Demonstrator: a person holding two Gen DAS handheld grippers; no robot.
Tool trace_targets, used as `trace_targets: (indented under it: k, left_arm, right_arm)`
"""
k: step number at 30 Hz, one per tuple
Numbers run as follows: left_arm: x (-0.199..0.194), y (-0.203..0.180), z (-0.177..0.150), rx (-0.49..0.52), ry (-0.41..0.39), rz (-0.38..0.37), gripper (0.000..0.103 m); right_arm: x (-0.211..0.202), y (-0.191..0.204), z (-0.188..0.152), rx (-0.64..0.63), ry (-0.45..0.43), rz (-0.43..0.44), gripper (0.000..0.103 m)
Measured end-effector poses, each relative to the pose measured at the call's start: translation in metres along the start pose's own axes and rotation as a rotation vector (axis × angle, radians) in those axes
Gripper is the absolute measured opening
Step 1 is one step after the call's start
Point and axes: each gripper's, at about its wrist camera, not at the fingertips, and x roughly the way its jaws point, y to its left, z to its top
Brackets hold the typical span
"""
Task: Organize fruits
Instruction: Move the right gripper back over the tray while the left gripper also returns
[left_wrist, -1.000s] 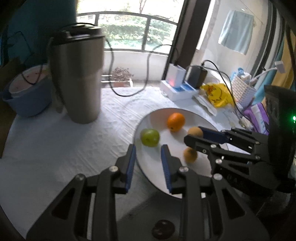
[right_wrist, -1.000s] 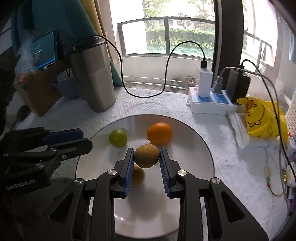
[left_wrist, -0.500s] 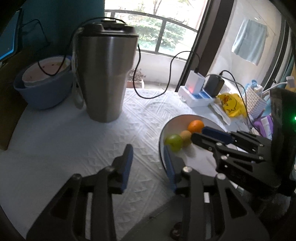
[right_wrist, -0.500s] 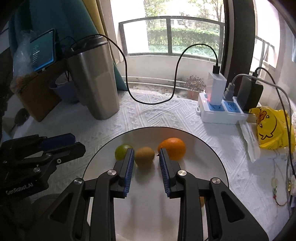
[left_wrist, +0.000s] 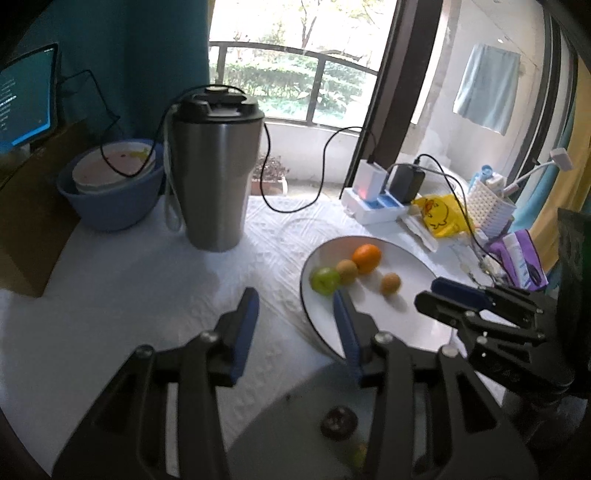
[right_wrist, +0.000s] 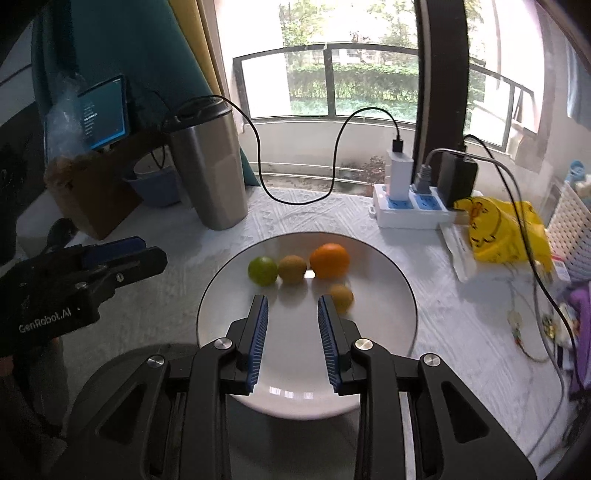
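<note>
Three fruits lined up, one left to place

On the white plate (right_wrist: 391, 332), the green fruit (right_wrist: 262, 271), the brown fruit (right_wrist: 292, 269) and the orange (right_wrist: 329, 260) sit in a row along the far side, side by side, close enough that you can't tell whether they touch. The small fruit (right_wrist: 341, 297) lies apart, just in front of the orange, next to your right tongs' (right_wrist: 291, 306) right pad. That one looks like the piece left to join the row, so judge the job mostly done.

Your right tongs hover over the near half of the plate, pads at their narrowest and nothing between them. Your left tongs (left_wrist: 295, 306) are spreading, empty, straddling the plate's left rim over the white counter (left_wrist: 129, 295).

Behind, the steel tumbler (left_wrist: 214, 177) and the power strip (right_wrist: 406, 210) stand clear of the plate
</note>
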Motion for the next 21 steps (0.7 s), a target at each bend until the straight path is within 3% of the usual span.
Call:
trace_targets:
  k: [21]
  left_arm:
    - [-0.05,-0.022,-0.063,-0.01,0.042,-0.004,0.044]
  right_arm:
    - [-0.065,0.014,-0.058,0.024,-0.02,0.031,0.03]
